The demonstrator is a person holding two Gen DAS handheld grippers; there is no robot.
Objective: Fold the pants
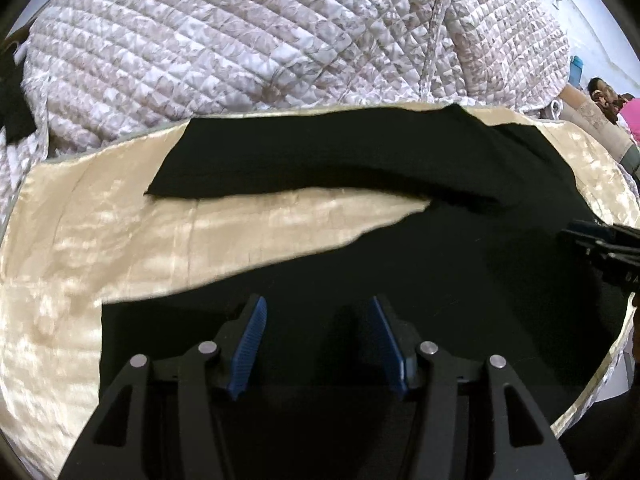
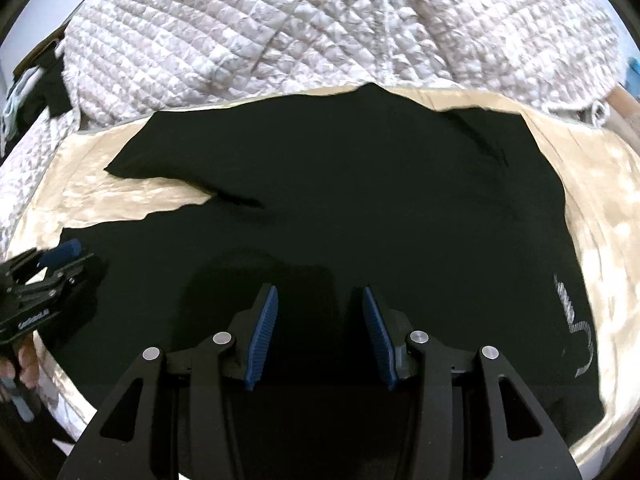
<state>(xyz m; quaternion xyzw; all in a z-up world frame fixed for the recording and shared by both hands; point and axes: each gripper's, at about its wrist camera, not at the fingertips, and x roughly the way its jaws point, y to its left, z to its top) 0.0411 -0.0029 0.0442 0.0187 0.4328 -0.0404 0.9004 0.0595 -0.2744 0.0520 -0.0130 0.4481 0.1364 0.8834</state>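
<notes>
Black pants [image 1: 360,160] lie spread flat on a cream satin cloth [image 1: 120,220], the two legs pointing left with a wedge of cloth between them. In the right wrist view the pants [image 2: 360,200] fill the middle, with a white drawstring [image 2: 576,320] at the right near the waist. My left gripper [image 1: 318,308] is open and empty just above the near leg. My right gripper [image 2: 318,298] is open and empty above the pants' upper part. Each gripper shows at the edge of the other's view: the right one [image 1: 600,248], the left one [image 2: 52,272].
A bulky white quilted blanket [image 1: 260,40] rises behind the cloth and also shows in the right wrist view [image 2: 320,20]. A person [image 1: 604,94] lies at the far right. Dark fabric [image 2: 44,88] sits at the far left. The cloth's front edge [image 2: 520,456] runs close below.
</notes>
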